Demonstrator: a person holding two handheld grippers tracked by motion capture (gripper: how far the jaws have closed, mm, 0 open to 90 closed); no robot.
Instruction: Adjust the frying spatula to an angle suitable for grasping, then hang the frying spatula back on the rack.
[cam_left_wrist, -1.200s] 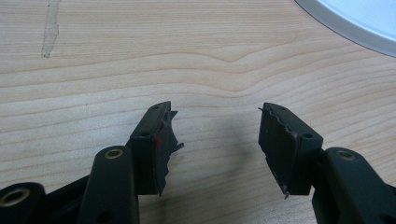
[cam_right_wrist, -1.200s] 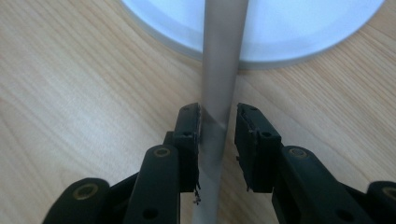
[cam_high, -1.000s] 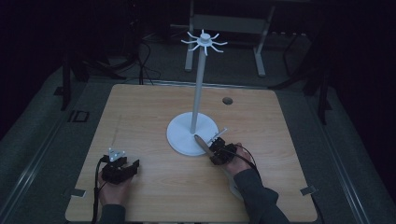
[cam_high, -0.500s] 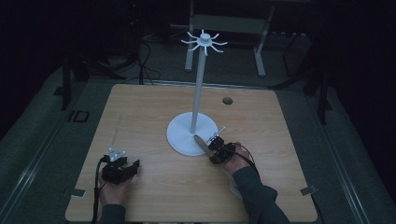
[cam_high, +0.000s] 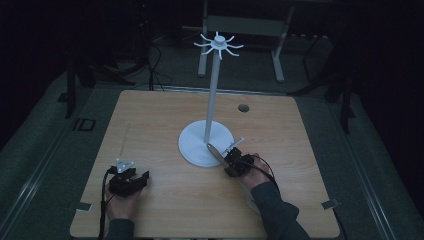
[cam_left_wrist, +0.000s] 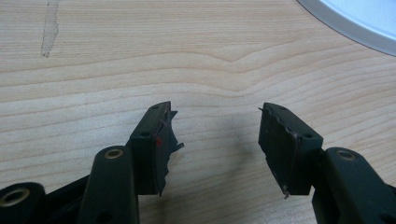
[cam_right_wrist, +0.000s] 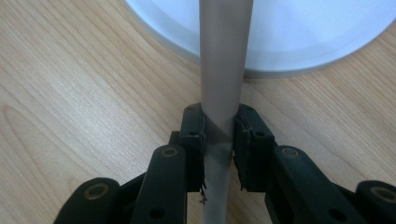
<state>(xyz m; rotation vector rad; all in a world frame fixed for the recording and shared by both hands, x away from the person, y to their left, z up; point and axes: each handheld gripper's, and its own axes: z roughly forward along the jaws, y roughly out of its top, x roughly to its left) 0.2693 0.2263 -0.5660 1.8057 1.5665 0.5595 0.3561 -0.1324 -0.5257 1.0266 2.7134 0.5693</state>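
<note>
While one stand (cam_high: 206, 142) waits, right gripper (cam_right_wrist: 218, 135) grips one handle (cam_right_wrist: 223, 70), perhaps a spoon's; left gripper (cam_left_wrist: 215, 135) gapes.

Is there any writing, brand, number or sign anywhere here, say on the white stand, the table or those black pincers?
None can be read.
White stand: plain, no lettering.
Grey strip held in the right gripper: blank.
Left gripper: no lettering on its jaws.
Wooden table: only grain.
Dark marking on the floor left of the table: too blurred to read.
</note>
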